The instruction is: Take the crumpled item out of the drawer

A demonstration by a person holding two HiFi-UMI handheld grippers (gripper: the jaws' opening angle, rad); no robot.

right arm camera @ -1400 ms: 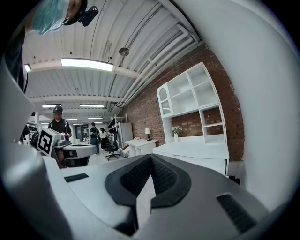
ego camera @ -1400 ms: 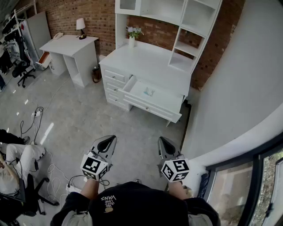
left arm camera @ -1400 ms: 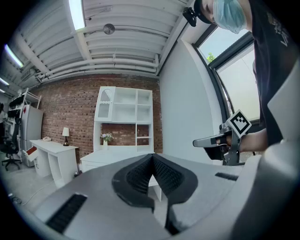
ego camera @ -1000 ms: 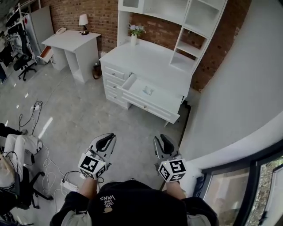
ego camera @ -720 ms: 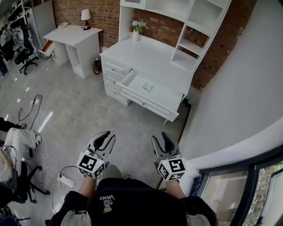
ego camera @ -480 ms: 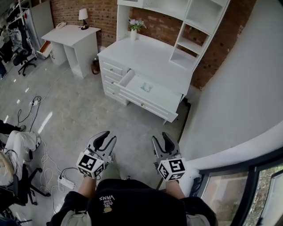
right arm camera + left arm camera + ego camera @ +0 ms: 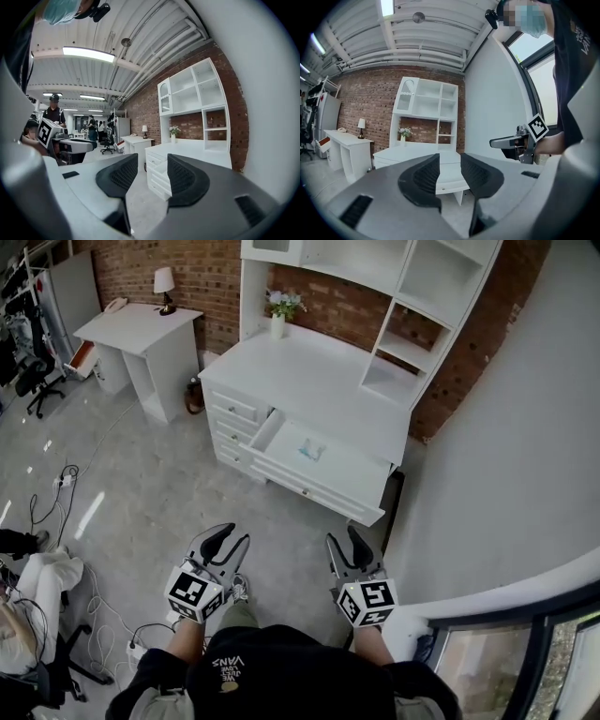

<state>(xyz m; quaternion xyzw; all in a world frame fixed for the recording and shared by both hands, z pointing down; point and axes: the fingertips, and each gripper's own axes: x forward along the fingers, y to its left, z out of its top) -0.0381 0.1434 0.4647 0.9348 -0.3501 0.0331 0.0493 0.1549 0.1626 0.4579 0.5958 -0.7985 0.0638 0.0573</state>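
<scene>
Upper left: small white side desk [image 7: 131, 327] w/ white-shaded table lamp [image 7: 165, 282] on it. White flower vase [image 7: 277, 324] top centre, red brick wall [image 7: 202, 277] behind.

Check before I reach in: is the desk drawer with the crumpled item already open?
Yes, the drawer stands pulled out with the crumpled item lying inside.

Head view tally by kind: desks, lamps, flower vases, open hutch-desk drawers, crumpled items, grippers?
Desks: 2 (hutch desk, small desk)
Lamp: 1
Flower vase: 1
Open drawer: 1
Crumpled item: 1, in that drawer
Grippers: 2 (left gripper, jaws opening, empty; right gripper, open, empty)
Total: 8
</scene>
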